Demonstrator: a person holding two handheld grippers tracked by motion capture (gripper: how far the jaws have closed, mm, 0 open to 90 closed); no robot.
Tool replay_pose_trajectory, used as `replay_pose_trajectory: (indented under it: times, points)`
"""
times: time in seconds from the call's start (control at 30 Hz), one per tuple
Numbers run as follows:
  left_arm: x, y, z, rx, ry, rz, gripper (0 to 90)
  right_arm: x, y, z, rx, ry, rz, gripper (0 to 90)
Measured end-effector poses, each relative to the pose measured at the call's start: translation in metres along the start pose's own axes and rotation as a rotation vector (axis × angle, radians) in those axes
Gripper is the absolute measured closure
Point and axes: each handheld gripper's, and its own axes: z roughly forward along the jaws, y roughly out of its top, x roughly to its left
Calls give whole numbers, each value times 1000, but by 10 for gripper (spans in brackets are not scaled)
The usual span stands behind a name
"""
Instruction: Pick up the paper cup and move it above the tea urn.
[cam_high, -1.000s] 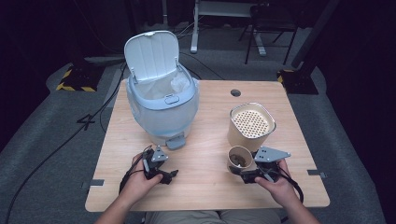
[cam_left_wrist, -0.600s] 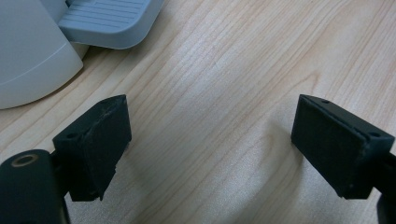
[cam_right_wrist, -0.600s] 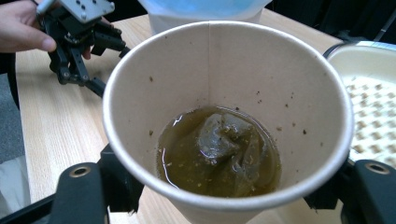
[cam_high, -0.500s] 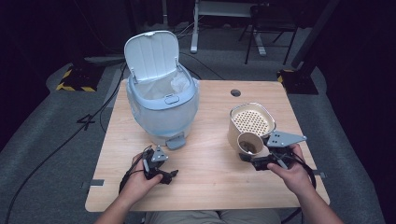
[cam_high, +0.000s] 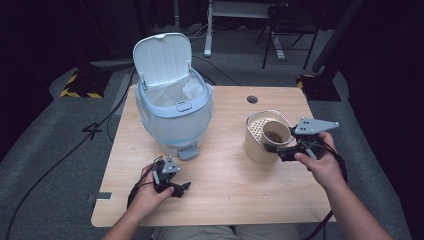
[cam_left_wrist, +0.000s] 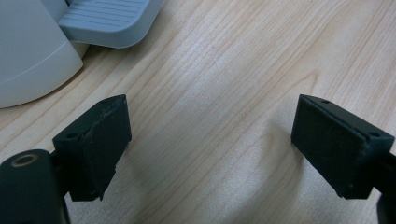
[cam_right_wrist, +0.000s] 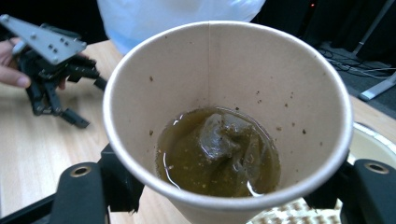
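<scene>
My right gripper (cam_high: 278, 149) is shut on a tan paper cup (cam_high: 259, 144) and holds it upright above the table, just in front of a metal strainer bowl (cam_high: 273, 114). In the right gripper view the cup (cam_right_wrist: 224, 84) holds brown liquid and a soaked tea bag (cam_right_wrist: 223, 142), with a black jaw on each side of it. My left gripper (cam_high: 174, 188) rests on the table near its front edge, just in front of the bin's pedal (cam_high: 189, 151). In the left gripper view its jaws (cam_left_wrist: 210, 144) stand wide apart over bare wood.
A pale blue pedal bin (cam_high: 172, 112) with its lid up and a liner inside stands at the table's back left. Its pedal (cam_left_wrist: 107, 21) and body (cam_left_wrist: 28, 60) lie just ahead of the left jaws. A cable hole (cam_high: 252, 99) sits near the table's far edge.
My right gripper has lifted the cup off the table and carried it up toward the strainer bowl. The left gripper has stayed where it was.
</scene>
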Motion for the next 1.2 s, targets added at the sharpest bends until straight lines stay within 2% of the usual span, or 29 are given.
replay_pose_trajectory:
  times: [0.1,0.13,0.17,0.2,0.27,0.3,0.5,0.77,0.8,0.83,0.97,1.03,1.07,1.2]
  points:
    - [0,0,0,-1,0,0,126,-8,4,0,-9,-4,7,303]
    - [0,0,0,0,0,0,126,-17,9,0,-6,-10,15,303]
    - [0,0,0,0,0,0,126,-17,9,0,-6,-10,15,303]
    - [0,0,0,0,0,1,127,-24,12,1,1,-21,11,303]
    - [0,0,0,0,0,0,127,-27,14,2,4,-25,9,303]
    - [0,0,0,0,0,1,126,-33,16,4,13,-31,3,303]
    - [0,0,0,-1,-2,-1,124,-45,20,8,22,-57,-22,303]
    - [1,1,1,2,-4,3,123,-74,15,20,52,-103,16,303]
    - [1,1,1,2,-4,3,123,-74,15,20,52,-103,16,303]
    - [1,1,1,2,-4,4,123,-80,13,22,55,-110,34,303]
    - [1,1,1,4,-4,4,123,-86,10,24,49,-104,50,303]
    - [1,1,1,2,-2,4,123,-90,8,25,44,-100,67,302]
    - [1,1,0,6,-2,3,123,-93,6,26,34,-98,93,302]
    - [1,1,1,3,-3,3,123,-95,4,27,37,-103,100,302]
